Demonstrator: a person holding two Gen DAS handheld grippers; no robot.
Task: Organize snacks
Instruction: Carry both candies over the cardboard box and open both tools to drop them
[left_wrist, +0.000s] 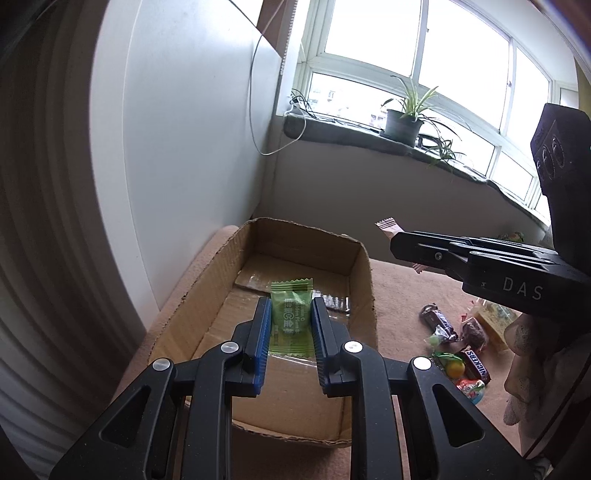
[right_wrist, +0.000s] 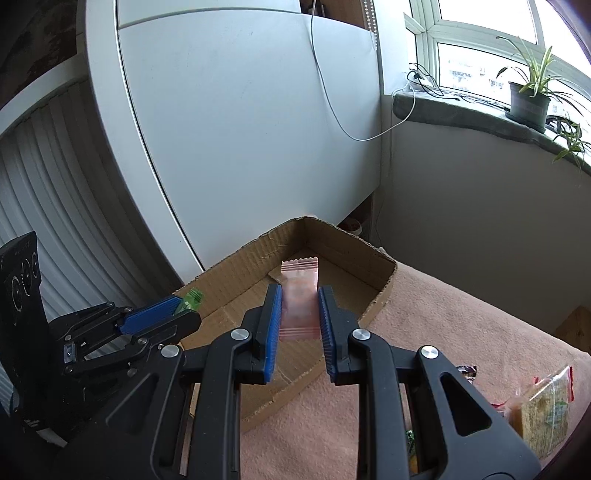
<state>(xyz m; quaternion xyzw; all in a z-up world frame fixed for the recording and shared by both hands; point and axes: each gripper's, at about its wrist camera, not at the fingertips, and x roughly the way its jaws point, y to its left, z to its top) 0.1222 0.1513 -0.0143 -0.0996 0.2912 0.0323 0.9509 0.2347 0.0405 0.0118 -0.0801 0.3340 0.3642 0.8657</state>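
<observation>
Above, both grippers hung over the open cardboard box (left_wrist: 364, 266). Left gripper (left_wrist: 291, 314): fingers (left_wrist: 263, 328) narrowly parted, clamped on a green candy packet (left_wrist: 290, 314). Right gripper (right_wrist: 300, 302): fingers (right_wrist: 275, 317) clamped on a pink packet (right_wrist: 300, 291). Remaining snacks (left_wrist: 458, 347) lay on the pink cloth (right_wrist: 461, 314) beside the box.

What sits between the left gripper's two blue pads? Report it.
A green foil-wrapped candy packet sits pinched between the left gripper's blue ribbed pads, held above the open brown cardboard box. The left wrist view shows this best.
</observation>
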